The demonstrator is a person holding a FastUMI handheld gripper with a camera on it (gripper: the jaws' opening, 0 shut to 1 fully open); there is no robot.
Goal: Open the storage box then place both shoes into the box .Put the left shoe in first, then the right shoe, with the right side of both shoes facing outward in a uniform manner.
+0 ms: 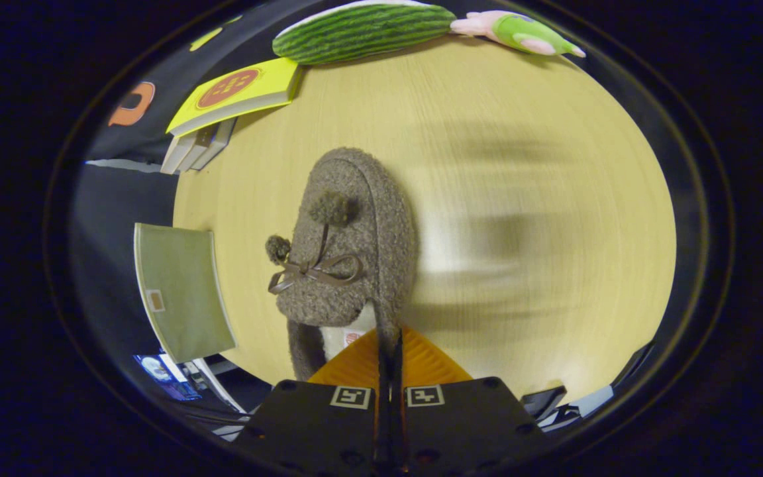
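Hand-held gripper [389, 344] is nearly closed, and I see its fingers pinching the heel rim of the fuzzy grey shoe [348, 252]. That shoe hangs above the counter [520, 165], toe pointing ahead.

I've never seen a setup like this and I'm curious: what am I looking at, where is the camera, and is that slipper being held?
There's no robot arm here. A person carries a hand-held gripper, and a fisheye camera rides on it, looking forward along its two jaws. The jaws are closed together on the heel rim of a fuzzy brown slipper with pompoms and a bow, so yes, it is held, over a pale wooden table. At the table's far edge lie a stack of books, a striped green plush and a pink and green toy. Beside the table is a flat greenish panel.
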